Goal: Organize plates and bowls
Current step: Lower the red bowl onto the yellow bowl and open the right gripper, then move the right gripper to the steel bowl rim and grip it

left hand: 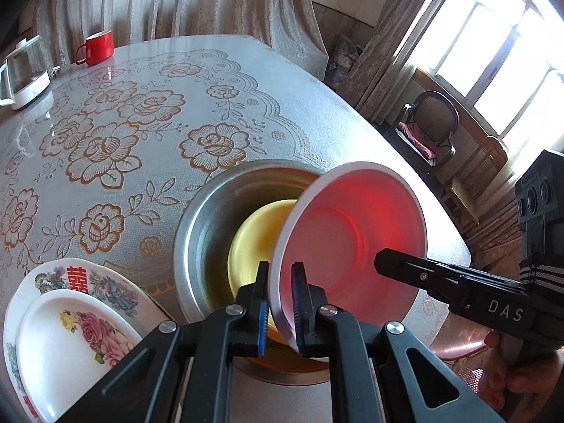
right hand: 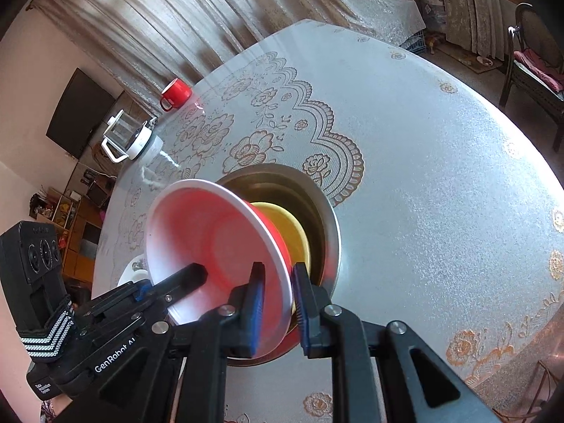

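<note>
Holding the red bowl [left hand: 349,232] tilted above the metal basin [left hand: 201,218], both grippers' fingers [left hand: 262,303] are clamping its rim; level it before lowering onto the yellow bowl [left hand: 253,243].

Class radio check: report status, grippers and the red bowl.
Left gripper and right gripper both clamp the red bowl rim. Bowl tilted over metal basin. Nothing blocking.

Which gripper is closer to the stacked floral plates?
Left. The left gripper straddles the red plastic bowl's rim beside the stacked floral plates; the right gripper sits across the bowl.
</note>
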Demonstrator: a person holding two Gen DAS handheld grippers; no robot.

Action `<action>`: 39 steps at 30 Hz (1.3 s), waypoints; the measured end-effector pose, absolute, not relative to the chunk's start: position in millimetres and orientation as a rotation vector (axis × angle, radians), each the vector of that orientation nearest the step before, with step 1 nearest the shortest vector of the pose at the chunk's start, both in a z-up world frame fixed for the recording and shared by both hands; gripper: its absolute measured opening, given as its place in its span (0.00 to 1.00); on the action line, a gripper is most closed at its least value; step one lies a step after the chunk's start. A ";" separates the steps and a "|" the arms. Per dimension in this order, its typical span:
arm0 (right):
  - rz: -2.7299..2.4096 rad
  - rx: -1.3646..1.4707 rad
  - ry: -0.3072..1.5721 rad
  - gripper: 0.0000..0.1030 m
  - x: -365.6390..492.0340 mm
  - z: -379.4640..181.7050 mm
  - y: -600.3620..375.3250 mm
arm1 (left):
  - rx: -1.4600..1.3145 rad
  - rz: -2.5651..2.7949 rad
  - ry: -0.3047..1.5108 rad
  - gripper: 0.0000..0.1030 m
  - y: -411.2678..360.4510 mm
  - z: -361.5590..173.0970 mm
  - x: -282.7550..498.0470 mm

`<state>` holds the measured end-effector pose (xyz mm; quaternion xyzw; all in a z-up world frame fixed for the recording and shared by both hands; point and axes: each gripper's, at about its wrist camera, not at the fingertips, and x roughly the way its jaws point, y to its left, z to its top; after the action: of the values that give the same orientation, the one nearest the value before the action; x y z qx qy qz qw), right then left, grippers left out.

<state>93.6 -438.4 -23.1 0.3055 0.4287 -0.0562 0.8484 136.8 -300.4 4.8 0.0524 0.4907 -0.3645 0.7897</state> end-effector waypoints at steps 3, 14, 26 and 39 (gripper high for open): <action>-0.118 0.634 0.916 0.17 95.6 -25.7 -437.4 | 0.101 -0.773 1.054 0.25 -298.3 5.7 139.1; -0.130 0.582 0.903 0.22 93.2 -25.6 -437.5 | 0.087 -0.745 1.028 0.41 -292.3 9.0 144.4; -0.140 0.572 0.895 0.20 108.5 -31.0 -434.8 | 0.083 -0.735 1.036 0.46 -297.4 1.0 151.6; -0.195 0.625 0.734 0.33 60.9 -16.0 -451.4 | -0.003 -0.651 0.925 0.76 -246.9 33.2 167.7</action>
<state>60.9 -451.4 -16.0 0.3001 0.3522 -0.0937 0.8815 167.7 -246.9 33.2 -0.0015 0.4382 -0.3084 0.8443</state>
